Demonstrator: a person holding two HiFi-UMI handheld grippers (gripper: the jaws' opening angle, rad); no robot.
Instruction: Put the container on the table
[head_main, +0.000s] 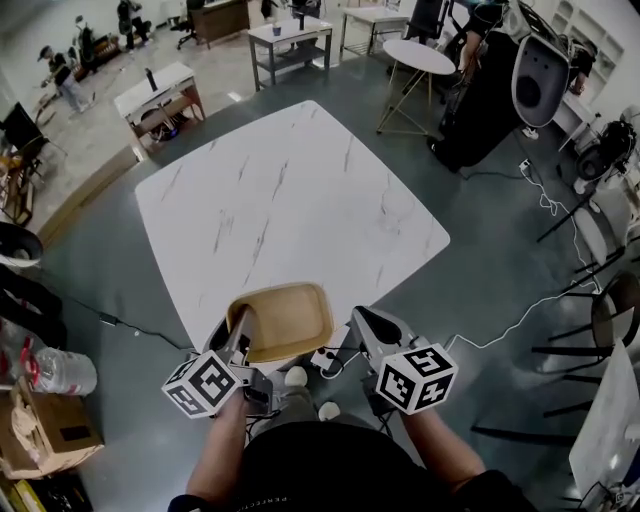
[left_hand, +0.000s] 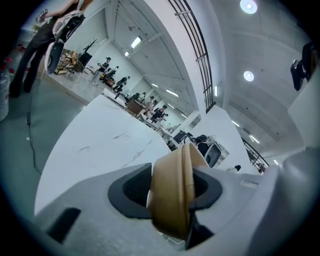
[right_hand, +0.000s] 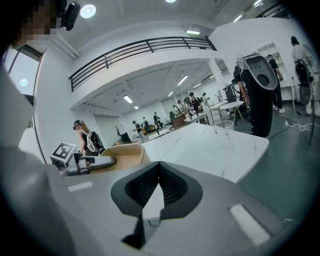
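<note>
Left gripper (head_main: 238, 335) was clamped on the tan container's (head_main: 288, 318) rim, holding it at the marble table's (head_main: 290, 190) near edge, apparently not yet set down. Right gripper (head_main: 362, 322) jaws were together, empty.

The container (head_main: 290, 315) covers the table's (head_main: 290, 200) near corner, and the left hand-held gripper (head_main: 232, 335) hides its near-left rim. Distant people (left_hand: 120, 82) are too small to tell apart.

one tan container (head_main: 288, 320), one white marble table (head_main: 290, 200), two tools: left tool (head_main: 238, 335), right tool (head_main: 362, 320).
</note>
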